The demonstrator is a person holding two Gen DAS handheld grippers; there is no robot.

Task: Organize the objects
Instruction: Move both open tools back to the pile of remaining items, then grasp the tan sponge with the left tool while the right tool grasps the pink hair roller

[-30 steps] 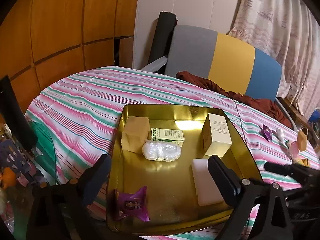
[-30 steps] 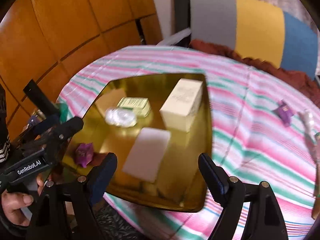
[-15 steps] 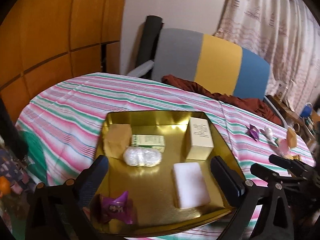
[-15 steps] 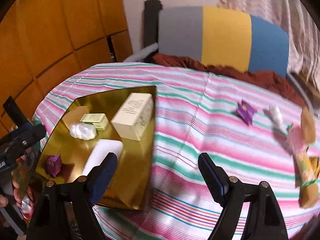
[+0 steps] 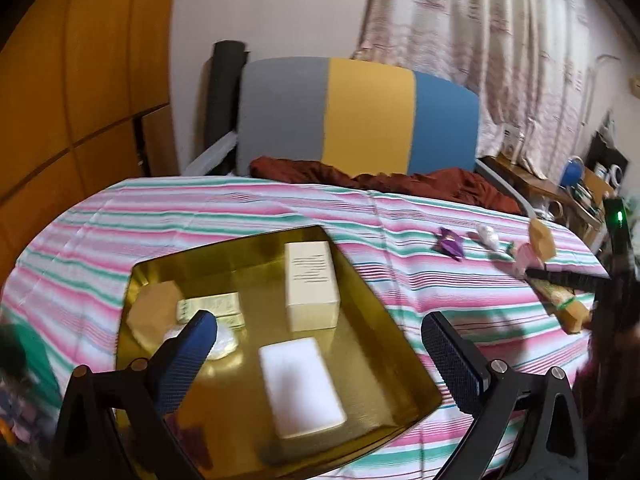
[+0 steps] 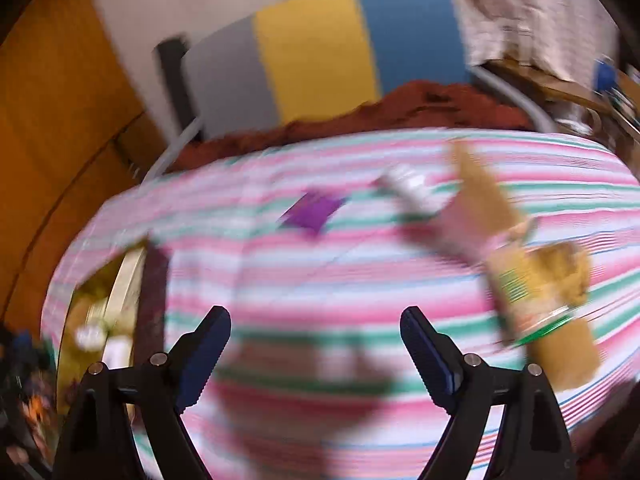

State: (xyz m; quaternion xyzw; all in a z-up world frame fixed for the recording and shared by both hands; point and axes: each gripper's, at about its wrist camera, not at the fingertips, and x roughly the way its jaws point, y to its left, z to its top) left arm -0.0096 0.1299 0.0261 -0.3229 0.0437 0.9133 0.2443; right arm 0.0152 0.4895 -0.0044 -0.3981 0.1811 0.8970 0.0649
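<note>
Right claw (image 6: 316, 344) empty, jaws opening over striped worktop (image 6: 320, 280); left claw (image 5: 320, 344) wide, empty above gold tray (image 5: 360, 292). Advice: settle over purple wrapper (image 6: 312, 212) before closing.

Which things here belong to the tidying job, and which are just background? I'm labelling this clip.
Part of the job:
gold tray
cream box
white block
green-printed box
purple wrapper, loose on the striped cloth
white packet beside it
left gripper and right gripper, both empty

Just lying about:
striped cloth
colour-block chair
brown fabric
curtain
</note>
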